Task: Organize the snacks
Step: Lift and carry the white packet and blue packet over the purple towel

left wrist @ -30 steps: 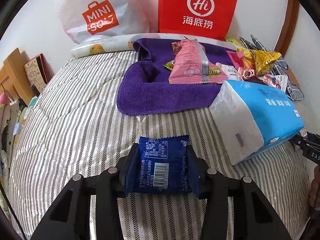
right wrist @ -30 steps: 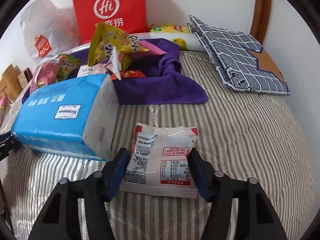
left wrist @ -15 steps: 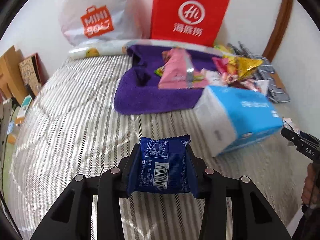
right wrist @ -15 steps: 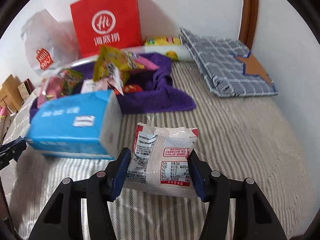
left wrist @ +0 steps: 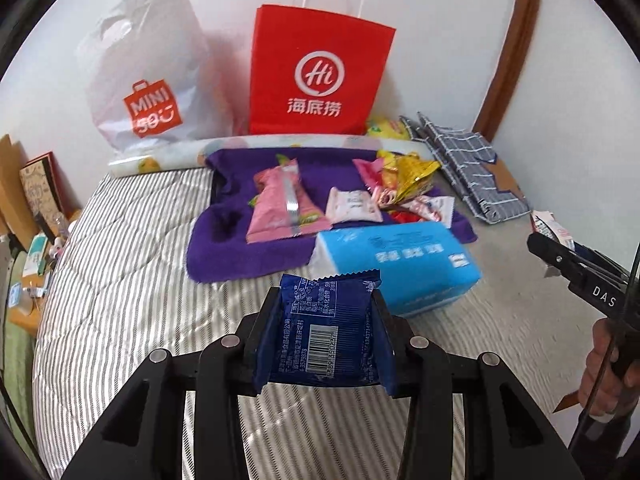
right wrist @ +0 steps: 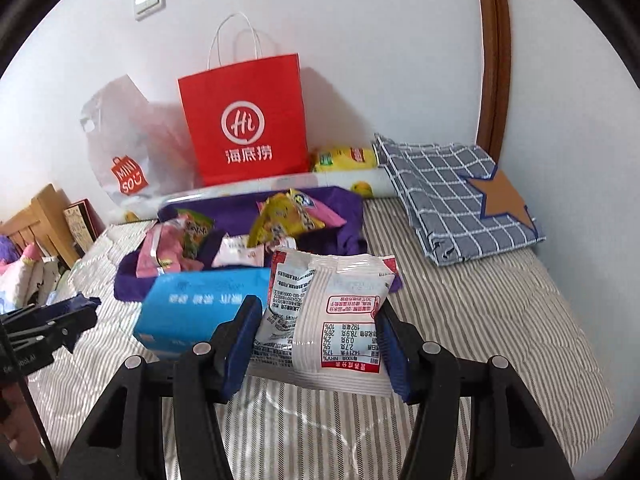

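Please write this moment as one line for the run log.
left gripper: shut on blue snack packet | right gripper: shut on white snack packet | both above striped bed

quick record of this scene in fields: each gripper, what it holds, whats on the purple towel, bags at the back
left gripper: jaws shut on the dark blue snack packet, barcode side facing the camera
right gripper: jaws shut on the white snack packet with red print
surface: striped bedspread
purple towel: pink packet, yellow packets, small white packets
tissue pack: blue, lying at the towel's near edge
bags at the wall: red paper bag, white plastic bag
far right: folded checked cloth
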